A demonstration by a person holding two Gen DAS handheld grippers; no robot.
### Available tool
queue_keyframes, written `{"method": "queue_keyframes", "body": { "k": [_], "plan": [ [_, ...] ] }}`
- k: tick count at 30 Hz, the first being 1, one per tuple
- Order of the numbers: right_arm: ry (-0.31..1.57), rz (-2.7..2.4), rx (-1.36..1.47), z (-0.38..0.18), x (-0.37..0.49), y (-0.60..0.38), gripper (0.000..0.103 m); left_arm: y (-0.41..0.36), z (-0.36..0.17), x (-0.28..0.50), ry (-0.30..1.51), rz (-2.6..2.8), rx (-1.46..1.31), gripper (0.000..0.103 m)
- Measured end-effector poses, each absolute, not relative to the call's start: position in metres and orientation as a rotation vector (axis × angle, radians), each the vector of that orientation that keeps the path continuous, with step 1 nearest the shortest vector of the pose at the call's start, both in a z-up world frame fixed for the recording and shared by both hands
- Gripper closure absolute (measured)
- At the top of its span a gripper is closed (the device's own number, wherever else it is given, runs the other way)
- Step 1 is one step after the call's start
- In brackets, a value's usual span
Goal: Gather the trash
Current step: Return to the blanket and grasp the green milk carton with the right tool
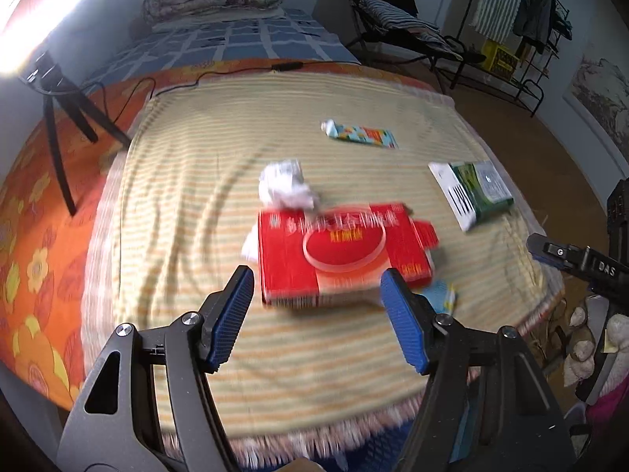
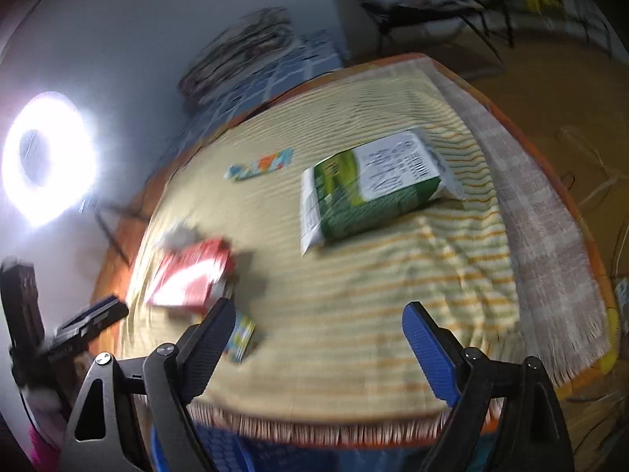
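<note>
- Our left tool [image 1: 316, 318] hangs over the near edge of the striped cloth [image 1: 188, 181], its blue pads spread apart with nothing between them.
- Just past its tips lies the red box [image 1: 338, 251], with a clear ring on its lid and a crumpled white paper [image 1: 287, 188] touching it at 11 o'clock.
- From the red box, the green-and-white carton [image 1: 471, 192] sits at 2 o'clock, and the small tube [image 1: 359, 133] lies well apart at 12 o'clock.
- Our right tool [image 2: 318, 342] is also spread wide and empty; the carton [image 2: 369, 188] lies at 12 o'clock from it, the red box [image 2: 188, 275] at 10 o'clock.
- A small colourful wrapper [image 2: 241, 334] lies just beside its left pad.
</note>
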State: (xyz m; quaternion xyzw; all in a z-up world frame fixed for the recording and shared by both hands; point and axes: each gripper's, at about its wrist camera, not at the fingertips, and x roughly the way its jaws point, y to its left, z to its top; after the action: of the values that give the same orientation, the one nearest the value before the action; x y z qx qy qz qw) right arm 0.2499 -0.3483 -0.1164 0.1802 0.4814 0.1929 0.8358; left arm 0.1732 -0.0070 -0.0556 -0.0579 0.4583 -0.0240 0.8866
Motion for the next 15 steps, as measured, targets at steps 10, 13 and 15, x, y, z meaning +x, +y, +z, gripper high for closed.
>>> {"method": "queue_keyframes", "body": {
  "k": [10,13,15],
  "plan": [
    [1.084,0.281,0.674,-0.158,0.313,-0.366,0.025,0.001,-0.061,0.213,0.949,-0.027,-0.157,0.034],
    [1.059,0.244,0.708,-0.161,0.327,-0.367,0.026,0.004,-0.064,0.222,0.951,-0.024,-0.163,0.034],
    [1.048,0.222,0.717,-0.161,0.336,-0.365,0.026,0.006,-0.067,0.226,0.958,-0.023,-0.171,0.034]
  ]
}}
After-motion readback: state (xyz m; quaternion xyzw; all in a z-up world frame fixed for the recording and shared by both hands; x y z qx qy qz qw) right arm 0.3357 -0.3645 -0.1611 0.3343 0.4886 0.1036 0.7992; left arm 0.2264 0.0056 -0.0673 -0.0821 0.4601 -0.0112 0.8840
